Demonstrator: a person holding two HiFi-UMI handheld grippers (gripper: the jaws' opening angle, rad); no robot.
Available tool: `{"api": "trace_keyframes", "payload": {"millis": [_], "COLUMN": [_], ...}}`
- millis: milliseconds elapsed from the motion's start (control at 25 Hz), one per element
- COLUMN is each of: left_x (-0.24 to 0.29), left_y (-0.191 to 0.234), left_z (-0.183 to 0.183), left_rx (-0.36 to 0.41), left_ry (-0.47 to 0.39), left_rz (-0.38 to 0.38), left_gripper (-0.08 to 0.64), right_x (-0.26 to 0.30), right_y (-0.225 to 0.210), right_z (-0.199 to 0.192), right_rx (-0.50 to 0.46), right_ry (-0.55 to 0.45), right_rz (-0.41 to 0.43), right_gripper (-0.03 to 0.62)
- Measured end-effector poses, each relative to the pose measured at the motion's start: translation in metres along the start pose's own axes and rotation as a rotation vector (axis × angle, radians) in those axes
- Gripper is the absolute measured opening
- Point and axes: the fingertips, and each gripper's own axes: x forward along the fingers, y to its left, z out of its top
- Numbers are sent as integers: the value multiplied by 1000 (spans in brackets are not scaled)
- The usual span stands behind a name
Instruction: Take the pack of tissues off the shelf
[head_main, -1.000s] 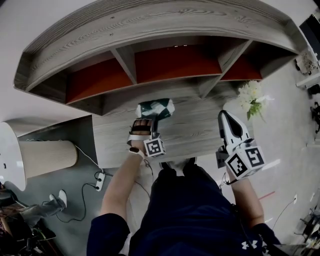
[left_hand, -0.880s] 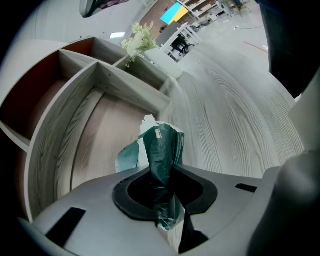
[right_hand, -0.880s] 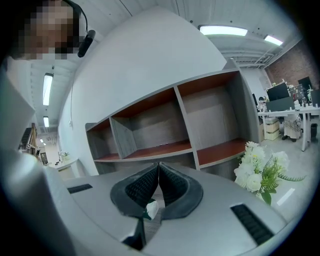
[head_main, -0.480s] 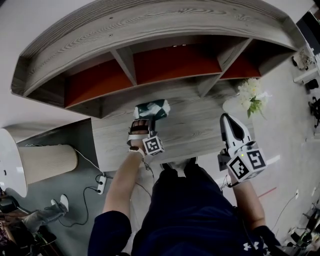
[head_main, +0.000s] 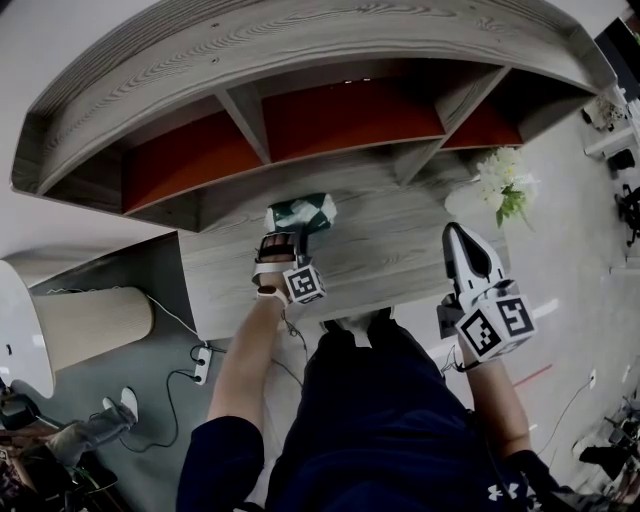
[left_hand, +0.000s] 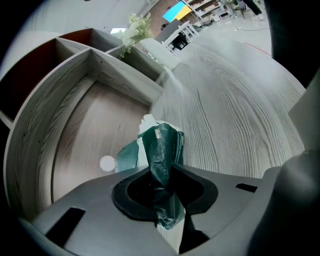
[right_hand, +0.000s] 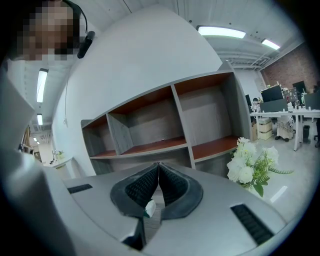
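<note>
The pack of tissues, in a green and white wrapper, is out of the shelf and sits low over the grey wooden table. My left gripper grips its near end. In the left gripper view the crumpled wrapper runs between the jaws of the left gripper, which have just been opening a little with the pack still pinched. My right gripper hovers over the table's right side, shut with nothing in it. In its own view the right gripper faces the bare shelf compartments.
White flowers stand at the table's right end, close to the right gripper, and show as a bouquet in its view. A pale cylinder and a power strip lie on the floor at left. The person's legs are below the table edge.
The left gripper has sunk a little toward the table top with the pack in it. The right gripper has stayed where it was.
</note>
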Motion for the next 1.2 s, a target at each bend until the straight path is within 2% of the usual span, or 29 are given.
{"api": "trace_keyframes", "payload": {"millis": [280,560,760,920,1120,1200], "left_x": [0,3,0,1,-3,-3], "left_y": [-6,-8,-7,-6,-6,-6], "left_z": [-2,0,-2,-3,1,-2], "left_rx": [22,5,28,17,-22,-5], "left_ry": [17,6,35,50,48,59], "left_rz": [3,-5,-21,-43,-75,-65], "left_gripper": [104,104,111,163,193,204], "right_x": [3,6,4,4,4,3], "right_y": [5,8,9,9,10,10], "right_z": [-3,-5,-6,-6,-7,-8], "right_rx": [4,6,12,16,21,21], "right_ry": [9,11,12,7,7,7], "right_rz": [7,18,21,28,40,43], "right_gripper": [12,12,12,12,12,13]}}
